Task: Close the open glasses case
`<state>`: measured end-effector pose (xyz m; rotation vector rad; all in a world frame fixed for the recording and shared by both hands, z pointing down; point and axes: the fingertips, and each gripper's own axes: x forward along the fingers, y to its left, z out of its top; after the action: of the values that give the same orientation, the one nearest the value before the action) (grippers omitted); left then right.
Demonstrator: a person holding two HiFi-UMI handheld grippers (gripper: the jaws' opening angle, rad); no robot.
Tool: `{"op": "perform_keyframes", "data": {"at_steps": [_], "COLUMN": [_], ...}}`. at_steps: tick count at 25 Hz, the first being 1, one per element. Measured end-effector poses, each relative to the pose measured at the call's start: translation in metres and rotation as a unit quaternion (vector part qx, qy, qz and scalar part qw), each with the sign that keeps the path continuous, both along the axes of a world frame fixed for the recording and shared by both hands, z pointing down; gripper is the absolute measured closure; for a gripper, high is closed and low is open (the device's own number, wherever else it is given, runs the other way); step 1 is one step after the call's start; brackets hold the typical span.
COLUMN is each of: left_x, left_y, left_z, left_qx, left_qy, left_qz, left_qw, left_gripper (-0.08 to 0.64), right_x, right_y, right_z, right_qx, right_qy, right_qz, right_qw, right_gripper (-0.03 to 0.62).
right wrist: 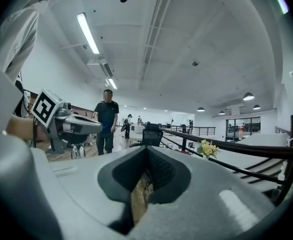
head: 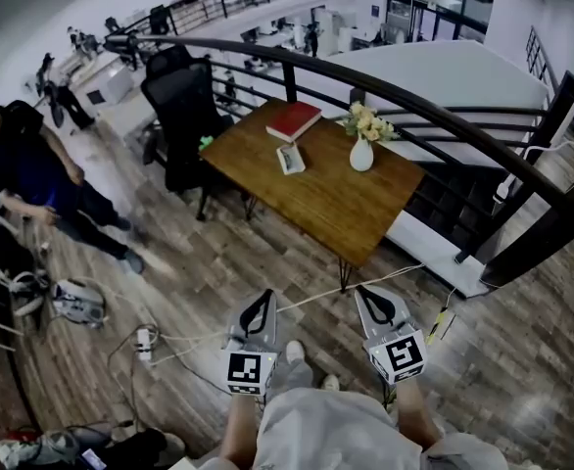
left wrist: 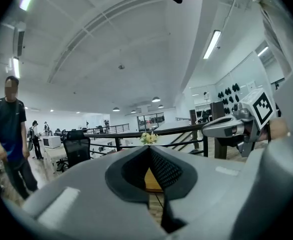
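Note:
The open glasses case (head: 290, 159) lies on a wooden table (head: 336, 204) far ahead of me, between a red book (head: 294, 120) and a white vase of yellow flowers (head: 361, 150). Both grippers are held low near my body, well short of the table. The left gripper (head: 260, 298) is shut, its tips meeting with nothing between them; in its own view the left gripper (left wrist: 149, 147) points at the flowers (left wrist: 149, 138). The right gripper (head: 369, 294) is likewise shut and empty, and in its own view the right gripper (right wrist: 146, 147) shows the flowers (right wrist: 208, 148) to its right. Neither gripper view shows the case.
A black office chair (head: 179, 106) stands at the table's left end. A curved black railing (head: 444, 116) runs behind the table. A person (head: 32, 179) in dark clothes stands at the left. Cables and a power strip (head: 142, 341) lie on the wood floor.

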<state>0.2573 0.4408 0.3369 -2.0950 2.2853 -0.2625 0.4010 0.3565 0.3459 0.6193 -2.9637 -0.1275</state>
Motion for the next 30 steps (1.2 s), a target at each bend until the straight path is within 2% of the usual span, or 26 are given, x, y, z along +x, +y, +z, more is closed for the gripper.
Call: {"op": "perform_keyframes", "data": {"at_steps": [19, 30], "left_x": [-0.152, -0.204], "left_y": [-0.066, -0.095], "left_z": [-0.003, 0.007], "left_qx": [0.011, 0.011], "left_qy": [0.015, 0.031], "left_qz": [0.014, 0.025], "left_qw": [0.9997, 0.9991], "left_gripper": [0.540, 0.540], "right_x": [-0.162, -0.209], "right_y": [-0.067, -0.093], "right_z": [0.001, 0.010], "right_qx": [0.001, -0.002], "right_qy": [0.024, 0.036], "right_qz": [0.003, 0.020], "right_qw": [1.000, 0.999], "right_gripper": [0.589, 0.589]}}
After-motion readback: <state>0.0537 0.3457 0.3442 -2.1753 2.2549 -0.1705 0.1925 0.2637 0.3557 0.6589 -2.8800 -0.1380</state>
